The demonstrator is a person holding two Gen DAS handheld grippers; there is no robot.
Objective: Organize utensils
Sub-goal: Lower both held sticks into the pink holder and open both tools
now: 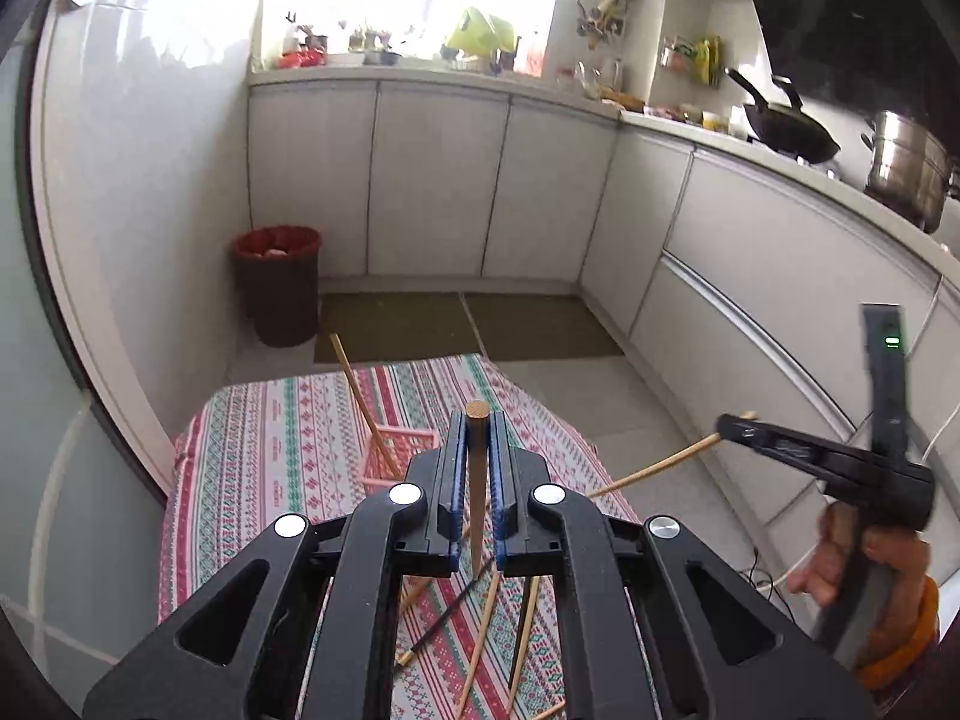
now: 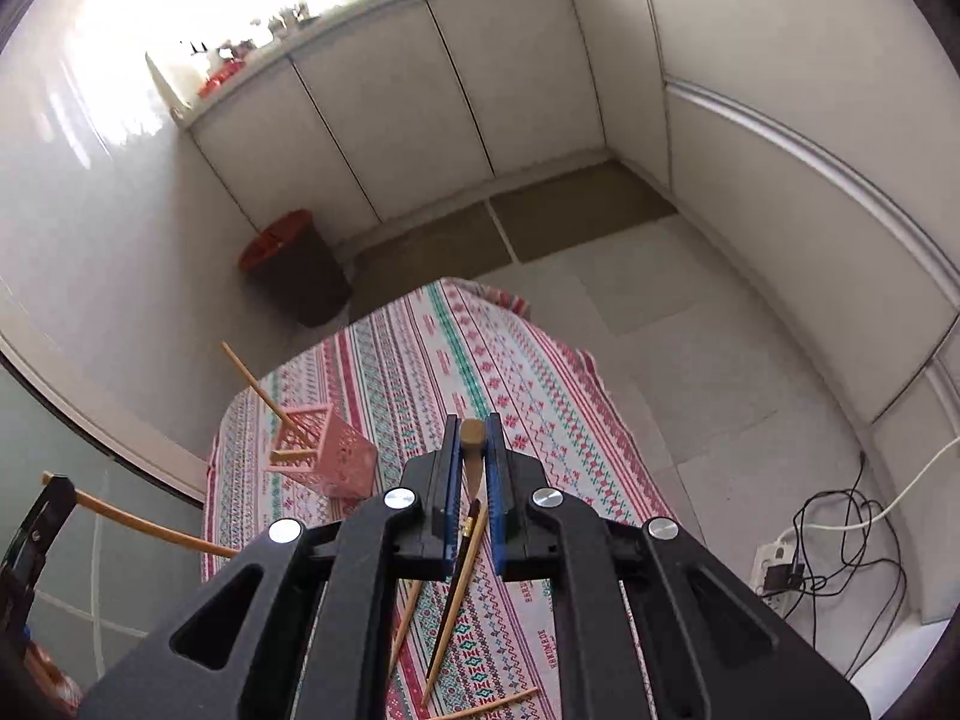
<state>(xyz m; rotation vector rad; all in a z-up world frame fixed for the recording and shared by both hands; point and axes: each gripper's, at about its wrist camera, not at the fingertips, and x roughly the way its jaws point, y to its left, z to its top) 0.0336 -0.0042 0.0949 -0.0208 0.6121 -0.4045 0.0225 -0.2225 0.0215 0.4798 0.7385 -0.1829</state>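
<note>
Left wrist view. Left gripper (image 1: 478, 420): jaws clenched on a wooden chopstick (image 1: 478, 480) standing upright between the blue pads (image 1: 457, 468). Pink basket (image 1: 399, 450): at 11 o'clock from the fingertips, on the striped tablecloth (image 1: 270, 432), one chopstick leaning out of it toward 11 o'clock. Loose chopsticks (image 1: 480, 648): several wooden and one dark, lying on the cloth under the gripper at 6 o'clock. Right gripper (image 1: 735, 427): at 3 o'clock, jaws clamped on the end of a long wooden chopstick. Red-lined bin (image 1: 279, 282): on the floor at 10 o'clock.

Right wrist view. Right gripper (image 2: 473, 432): jaws closed on a brown wooden tip, probably a chopstick end seen head-on. Pink basket (image 2: 327, 456): at 9 o'clock, tilted, holding chopsticks. Loose chopsticks (image 2: 456, 594): on the cloth at 6 o'clock. Left gripper (image 2: 51, 495): at 8 o'clock, gripping a chopstick.
</note>
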